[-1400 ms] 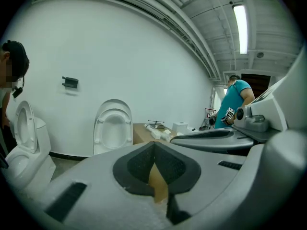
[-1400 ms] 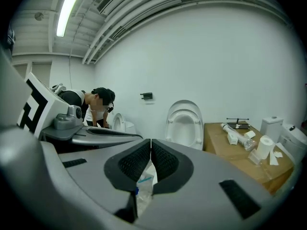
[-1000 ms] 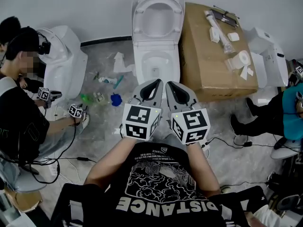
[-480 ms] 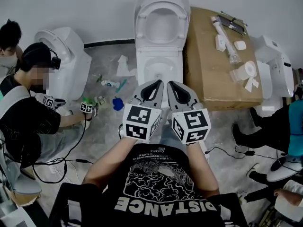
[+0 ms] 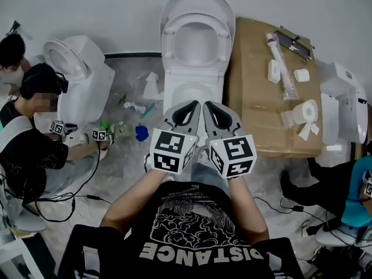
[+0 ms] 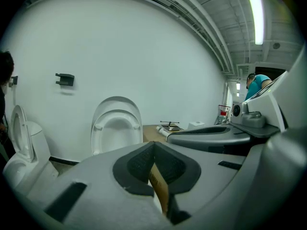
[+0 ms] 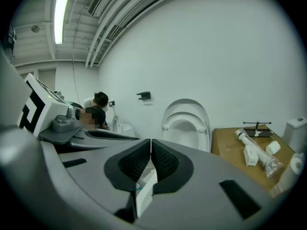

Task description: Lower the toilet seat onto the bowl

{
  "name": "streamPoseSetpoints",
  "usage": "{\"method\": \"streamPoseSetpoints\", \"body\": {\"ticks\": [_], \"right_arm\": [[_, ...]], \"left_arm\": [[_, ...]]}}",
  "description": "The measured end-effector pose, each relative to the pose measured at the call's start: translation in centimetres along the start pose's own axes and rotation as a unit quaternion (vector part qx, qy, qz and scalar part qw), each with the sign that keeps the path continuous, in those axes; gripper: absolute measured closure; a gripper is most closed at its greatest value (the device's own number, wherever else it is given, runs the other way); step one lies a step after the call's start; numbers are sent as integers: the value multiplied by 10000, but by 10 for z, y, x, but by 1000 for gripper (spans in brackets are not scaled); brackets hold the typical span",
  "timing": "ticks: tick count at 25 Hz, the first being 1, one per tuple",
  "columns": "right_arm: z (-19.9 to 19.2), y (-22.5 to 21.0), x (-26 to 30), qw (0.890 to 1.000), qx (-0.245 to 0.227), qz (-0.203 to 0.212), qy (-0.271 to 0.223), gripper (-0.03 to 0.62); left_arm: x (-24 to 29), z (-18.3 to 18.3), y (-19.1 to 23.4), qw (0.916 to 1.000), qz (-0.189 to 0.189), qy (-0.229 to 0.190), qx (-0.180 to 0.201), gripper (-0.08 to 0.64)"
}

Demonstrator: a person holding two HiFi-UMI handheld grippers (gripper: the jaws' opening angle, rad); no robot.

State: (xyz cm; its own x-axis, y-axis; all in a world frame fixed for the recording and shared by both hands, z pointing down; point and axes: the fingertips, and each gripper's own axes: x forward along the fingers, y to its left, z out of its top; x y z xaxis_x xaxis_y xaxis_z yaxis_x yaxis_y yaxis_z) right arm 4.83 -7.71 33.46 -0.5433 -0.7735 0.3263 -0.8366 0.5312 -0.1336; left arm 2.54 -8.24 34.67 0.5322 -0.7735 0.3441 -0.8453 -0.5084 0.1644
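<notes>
**Q:** The tongs: how do they stand?

**A:** The left tongs [image 5: 192, 104] and the right tongs [image 5: 210, 105] both have their jaws pressed together with nothing between the pads. Each gripper view shows only floor and clutter beyond the closed tips.

**Q:** Where is the toilet seat?

**A:** The toilet seat [image 5: 170, 45] stands upright against its lid at the wall, well clear of the bowl [image 5: 172, 96] below it. A cardboard box [image 5: 256, 92] stands just beside the bowl.

**Q:** Which step is in hand?

**A:** The approach, by this reading. Neither pair of tongs touches the seat, so lowering has not begun.

**Q:** What does the next move call for?

**A:** Probably a reach over the bowl to the seat's upper edge, a hook or a pinch there, then a slow tilt forward so the seat does not slam.

**Q:** And the arms?

**A:** Both forearms are extended from the chest, close and parallel. The tongs lie side by side, aimed at the toilet and dipped slightly below level.
</notes>
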Motion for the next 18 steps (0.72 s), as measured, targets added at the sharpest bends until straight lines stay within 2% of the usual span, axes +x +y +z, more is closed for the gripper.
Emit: {"method": "streamPoseSetpoints", "body": {"ticks": [8, 12, 18], "right_arm": [[12, -54, 23, 9992, -54, 405, 3, 574], [24, -65, 38, 9980, -123, 618, -21, 573], [37, -79, 71, 9956, -369, 863, 61, 572]], "left_arm": [[49, 17, 4, 9994, 342, -1, -41, 549], [64, 23, 10, 9997, 202, 101, -72, 549], [88, 44, 33, 9999, -44, 23, 156, 549]]}}
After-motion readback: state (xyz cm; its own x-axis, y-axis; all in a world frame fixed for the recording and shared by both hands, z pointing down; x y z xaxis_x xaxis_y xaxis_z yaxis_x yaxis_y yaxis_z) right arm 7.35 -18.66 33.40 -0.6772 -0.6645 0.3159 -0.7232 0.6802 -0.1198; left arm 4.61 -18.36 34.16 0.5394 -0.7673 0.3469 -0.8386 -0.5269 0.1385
